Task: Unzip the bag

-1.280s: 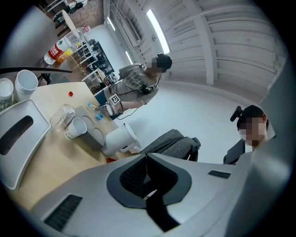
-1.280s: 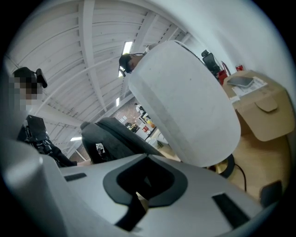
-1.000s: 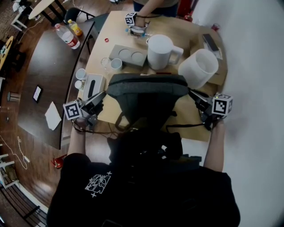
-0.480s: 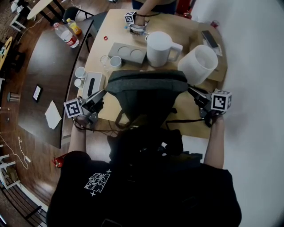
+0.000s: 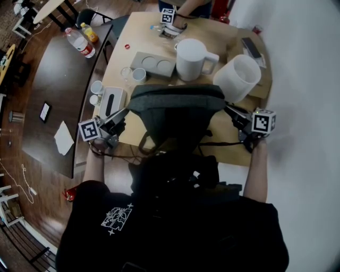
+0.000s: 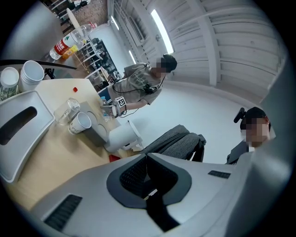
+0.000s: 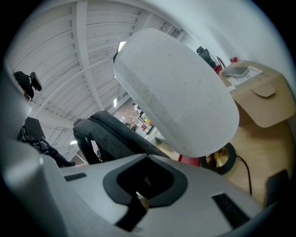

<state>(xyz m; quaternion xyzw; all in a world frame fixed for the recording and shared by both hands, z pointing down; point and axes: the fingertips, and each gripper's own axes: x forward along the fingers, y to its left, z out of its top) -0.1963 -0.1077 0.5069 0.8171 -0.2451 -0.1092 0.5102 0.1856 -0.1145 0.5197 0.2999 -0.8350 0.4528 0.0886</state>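
Far gripper (image 5: 168, 16) rightward; hands (image 5: 255, 141) beside bag (image 5: 175, 114)

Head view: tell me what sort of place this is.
Probably a lab or workshop set up for recording handling tasks. A wooden table is crowded with props such as a white pitcher and a grey backpack, and a second person across it carries another marker cube.
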